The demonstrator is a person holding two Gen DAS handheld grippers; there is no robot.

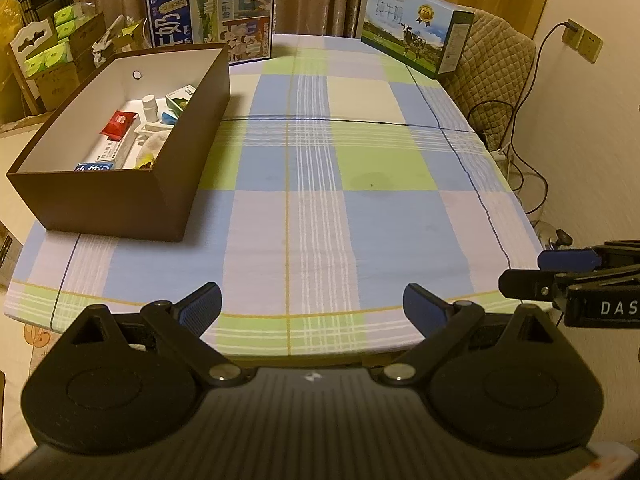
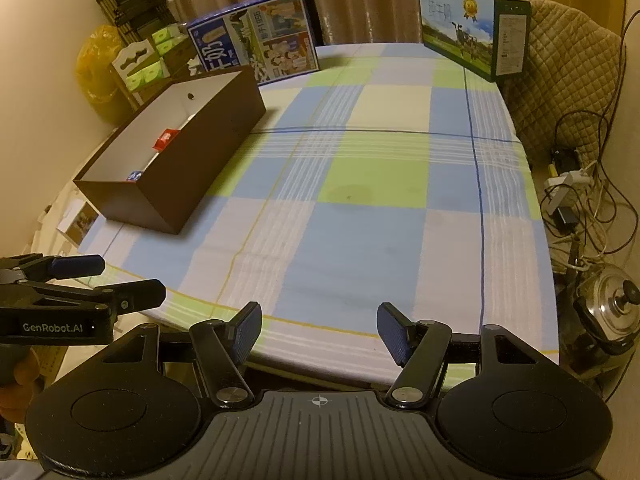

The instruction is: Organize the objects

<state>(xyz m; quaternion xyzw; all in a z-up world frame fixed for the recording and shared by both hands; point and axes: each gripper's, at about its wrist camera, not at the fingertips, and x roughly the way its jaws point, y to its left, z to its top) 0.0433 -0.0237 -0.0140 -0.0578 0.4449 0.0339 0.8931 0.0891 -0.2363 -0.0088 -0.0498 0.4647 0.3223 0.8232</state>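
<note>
Both grippers are held at the near edge of the checked tablecloth (image 1: 320,208), the left gripper (image 1: 312,306) and the right gripper (image 2: 319,330) each with fingers spread wide and nothing between them. A brown box (image 1: 120,200) is seen at the far left, with a white bottle (image 1: 150,107), a red packet (image 1: 118,124) and small cartons (image 1: 181,96) inside.
</note>
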